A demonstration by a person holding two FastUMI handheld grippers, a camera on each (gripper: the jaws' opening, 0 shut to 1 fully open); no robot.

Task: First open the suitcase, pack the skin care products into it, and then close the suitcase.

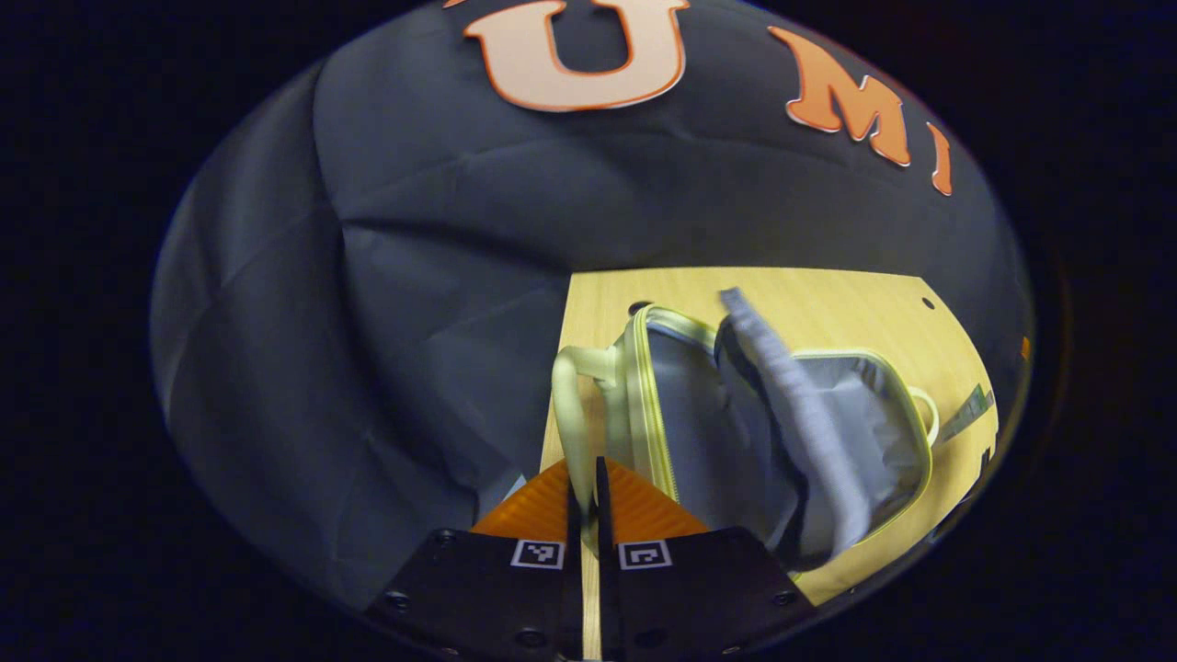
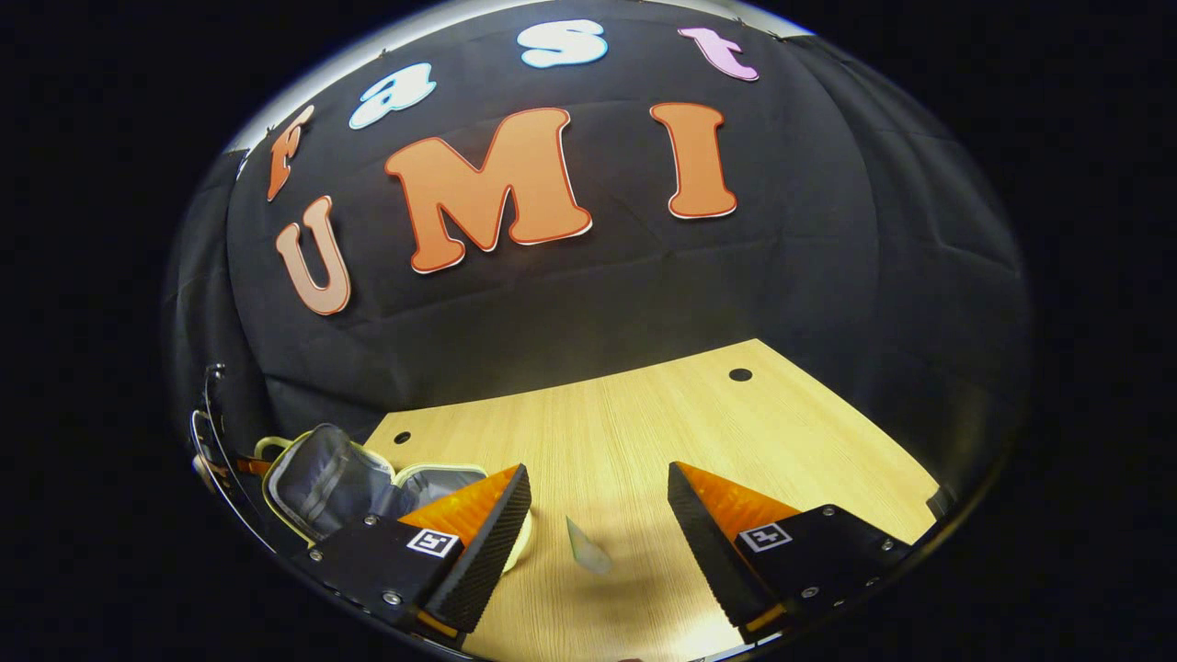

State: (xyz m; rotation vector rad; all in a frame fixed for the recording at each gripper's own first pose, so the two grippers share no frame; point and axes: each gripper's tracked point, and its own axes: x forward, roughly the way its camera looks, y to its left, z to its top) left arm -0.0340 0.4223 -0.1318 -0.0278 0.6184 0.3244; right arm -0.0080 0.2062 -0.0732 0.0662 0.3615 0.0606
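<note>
A pale yellow suitcase (image 1: 828, 414) lies open on the wooden table (image 1: 828, 294), showing its grey lining, with a grey inner flap (image 1: 791, 386) standing up in the middle. My left gripper (image 1: 588, 478) is at the case's near left corner, shut on its pale yellow handle strap (image 1: 568, 414). In the right gripper view the same open suitcase (image 2: 331, 478) sits at the far left. My right gripper (image 2: 598, 471) is open low over the table. A small pale skin care tube (image 2: 587, 547) lies on the wood between its fingers, untouched.
A greenish packet (image 1: 965, 414) lies on the table just past the suitcase's far side. The table (image 2: 644, 423) has small round holes (image 2: 740, 374) near its back edge. The black cloth wall hangs close behind the table.
</note>
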